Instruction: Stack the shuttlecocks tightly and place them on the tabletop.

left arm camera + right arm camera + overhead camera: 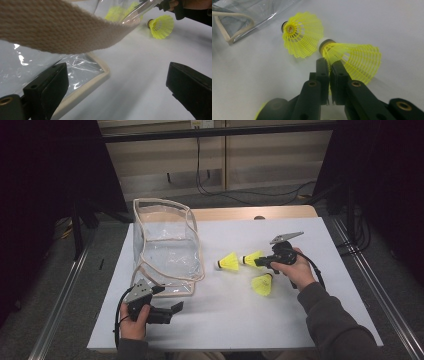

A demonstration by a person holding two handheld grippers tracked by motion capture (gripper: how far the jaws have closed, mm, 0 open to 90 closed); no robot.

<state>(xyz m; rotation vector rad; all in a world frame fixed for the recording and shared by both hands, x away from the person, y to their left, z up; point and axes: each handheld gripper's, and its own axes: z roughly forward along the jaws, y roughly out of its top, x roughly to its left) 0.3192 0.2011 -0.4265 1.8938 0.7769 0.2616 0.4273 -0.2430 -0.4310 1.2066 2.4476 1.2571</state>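
Three yellow shuttlecocks are on the white table top (225, 320). My right gripper (258, 262) (330, 63) is shut on the mesh skirt of the middle shuttlecock (251, 258) (354, 58), whose cork points left. A second shuttlecock (229, 262) (303, 33) lies just to its left, and a third (262, 284) (162, 26) lies in front of it. A clear bag with beige trim (165, 245) (85, 87) stands at the left. My left gripper (175, 309) (117, 92) is open at the bag's front corner, with nothing between its jaws.
The bag's beige strap (57, 30) hangs across the top of the left gripper view. The bag's clear wall and trim (249, 15) lie beyond the shuttlecocks in the right gripper view. Metal rails (65, 290) run along both sides of the table.
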